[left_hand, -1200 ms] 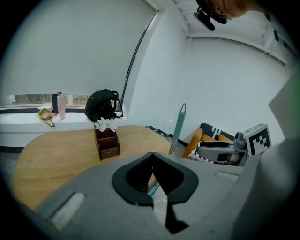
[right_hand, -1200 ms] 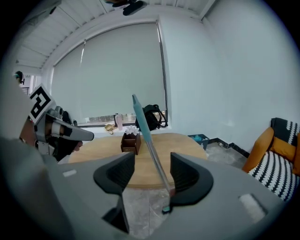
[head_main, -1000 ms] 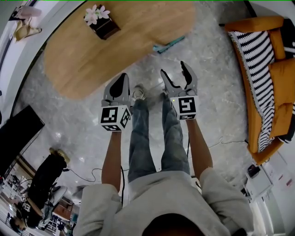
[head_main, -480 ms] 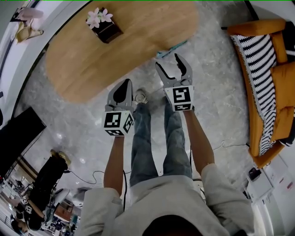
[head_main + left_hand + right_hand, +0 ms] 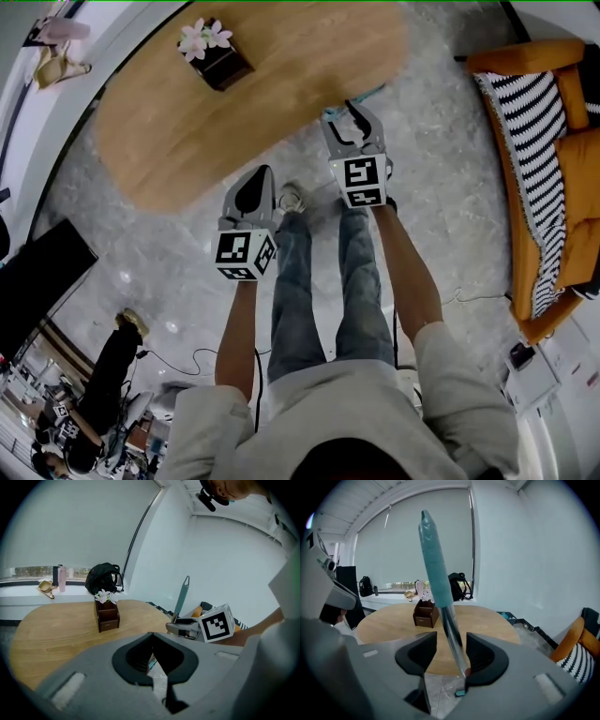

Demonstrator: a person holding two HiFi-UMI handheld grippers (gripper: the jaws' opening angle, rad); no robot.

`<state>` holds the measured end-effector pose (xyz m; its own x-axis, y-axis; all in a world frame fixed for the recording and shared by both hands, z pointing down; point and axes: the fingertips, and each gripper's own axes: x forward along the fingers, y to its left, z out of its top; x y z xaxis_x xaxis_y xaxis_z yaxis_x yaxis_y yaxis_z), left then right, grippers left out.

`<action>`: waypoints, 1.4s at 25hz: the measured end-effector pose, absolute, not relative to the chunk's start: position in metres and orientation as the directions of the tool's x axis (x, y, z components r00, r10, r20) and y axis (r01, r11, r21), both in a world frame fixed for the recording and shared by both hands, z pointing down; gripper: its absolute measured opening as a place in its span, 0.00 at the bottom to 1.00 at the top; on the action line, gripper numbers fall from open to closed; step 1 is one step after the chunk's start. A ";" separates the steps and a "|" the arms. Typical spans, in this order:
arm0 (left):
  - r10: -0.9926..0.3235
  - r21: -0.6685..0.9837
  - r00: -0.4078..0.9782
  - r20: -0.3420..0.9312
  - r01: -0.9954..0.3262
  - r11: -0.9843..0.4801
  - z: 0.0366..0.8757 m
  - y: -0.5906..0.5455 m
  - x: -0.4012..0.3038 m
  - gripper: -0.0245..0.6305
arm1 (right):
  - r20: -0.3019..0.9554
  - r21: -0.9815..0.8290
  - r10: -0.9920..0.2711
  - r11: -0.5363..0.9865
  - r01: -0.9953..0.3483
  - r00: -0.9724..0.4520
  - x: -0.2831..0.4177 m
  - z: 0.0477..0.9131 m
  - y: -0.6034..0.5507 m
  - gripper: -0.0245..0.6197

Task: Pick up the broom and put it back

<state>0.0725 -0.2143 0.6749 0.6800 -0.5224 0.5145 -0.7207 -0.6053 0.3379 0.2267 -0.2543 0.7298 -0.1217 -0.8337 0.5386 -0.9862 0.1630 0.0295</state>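
The broom leans against the wooden table point(image 5: 187, 112); only a bit of its teal handle point(image 5: 368, 92) shows in the head view, by the table's near edge. In the right gripper view the teal grip point(image 5: 433, 559) and its metal shaft point(image 5: 453, 634) rise between the jaws of my right gripper point(image 5: 451, 637). Those jaws have just been closing; the shaft lies against the right pad, with a gap still at the left pad. My left gripper point(image 5: 255, 178) hangs shut and empty to the left, in front of the table. From the left gripper view, the right gripper point(image 5: 180, 626) sits at the handle's point(image 5: 182, 597) foot.
A brown box with flowers point(image 5: 214, 54) stands on the table. An orange sofa with a striped cushion point(image 5: 525, 141) lies at the right. A black screen point(image 5: 37, 281) and another person point(image 5: 103, 375) are at the lower left. A black backpack point(image 5: 103, 578) rests on the window sill.
My right gripper has moved forward to the table's edge and its jaws have narrowed around the broom handle. The left gripper has stayed almost where it was.
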 end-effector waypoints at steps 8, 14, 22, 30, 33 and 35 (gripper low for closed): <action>-0.518 0.339 0.678 0.521 -0.721 -0.604 0.676 -0.214 0.071 0.04 | 0.566 0.089 -0.820 0.161 -0.983 -0.084 0.236 0.734 -0.247 0.19; -0.516 0.337 0.682 0.519 -0.717 -0.610 0.674 -0.213 0.074 0.04 | 0.541 0.136 -0.841 0.130 -0.982 -0.036 0.256 0.724 -0.241 0.18; -0.506 0.330 0.690 0.518 -0.707 -0.626 0.671 -0.212 0.088 0.04 | 0.512 0.131 -0.858 0.019 -0.991 0.051 0.304 0.703 -0.226 0.18; -0.501 0.315 0.705 0.502 -0.688 -0.654 0.655 -0.213 0.110 0.04 | 0.501 0.090 -0.860 -0.059 -0.994 0.096 0.336 0.686 -0.210 0.18; -0.504 0.306 0.710 0.493 -0.683 -0.663 0.647 -0.214 0.117 0.04 | 0.499 0.074 -0.861 -0.072 -0.995 0.099 0.344 0.679 -0.204 0.18; -0.509 0.300 0.713 0.482 -0.680 -0.669 0.639 -0.216 0.121 0.04 | 0.495 0.067 -0.863 -0.080 -0.994 0.103 0.350 0.672 -0.199 0.18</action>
